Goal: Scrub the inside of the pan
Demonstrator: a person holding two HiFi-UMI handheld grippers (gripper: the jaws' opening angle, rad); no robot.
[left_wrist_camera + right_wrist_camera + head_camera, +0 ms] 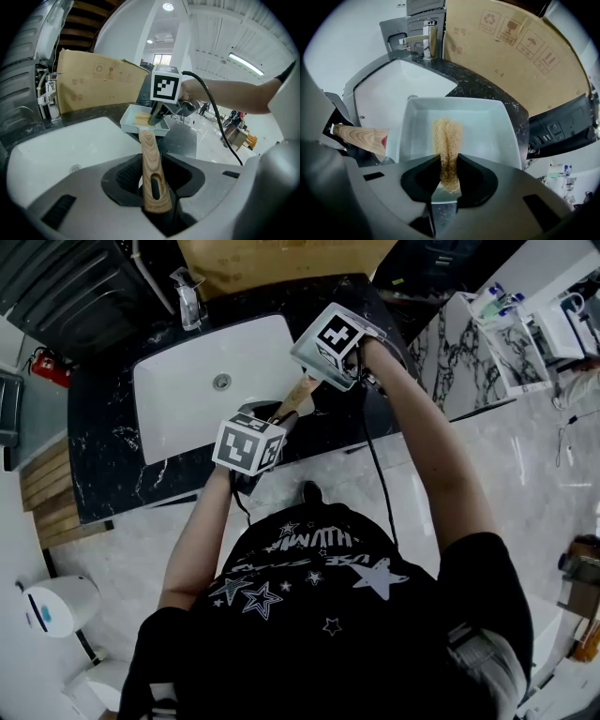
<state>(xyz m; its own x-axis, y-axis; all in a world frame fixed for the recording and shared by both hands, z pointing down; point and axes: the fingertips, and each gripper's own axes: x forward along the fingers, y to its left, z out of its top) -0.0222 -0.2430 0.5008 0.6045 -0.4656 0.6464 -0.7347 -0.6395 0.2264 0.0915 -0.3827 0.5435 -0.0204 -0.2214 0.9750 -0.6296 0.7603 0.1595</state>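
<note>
Nearest, the left gripper [153, 185] is seen closed to a middling width on the end of the pan's wooden handle [151, 164], with the ribbed pads pressed against both flanks just by the hanging slot. The wood is judged smooth and stiff. Because it is taken so far from the pan, any downward scrubbing push is likely to be felt as a twist, so a firm hold is called for. Beyond the handle, the pale square pan [487, 126] is found at the front edge of the worktop [112, 446], just beside the right rim of the sink [389, 89]. Whether it rests there or is held clear cannot be told. It is judged rigid, fairly light and slick inside. Over it, the right gripper [446, 176] is seen narrowed on a tan mesh sponge [446, 140], which is pinched into a fold with its free end down in the pan's basin. The sponge is judged soft and springy, best squeezed across its middle as here. Farther back, a faucet [425, 37] and a cardboard box [511, 51] are seen against the wall.
</note>
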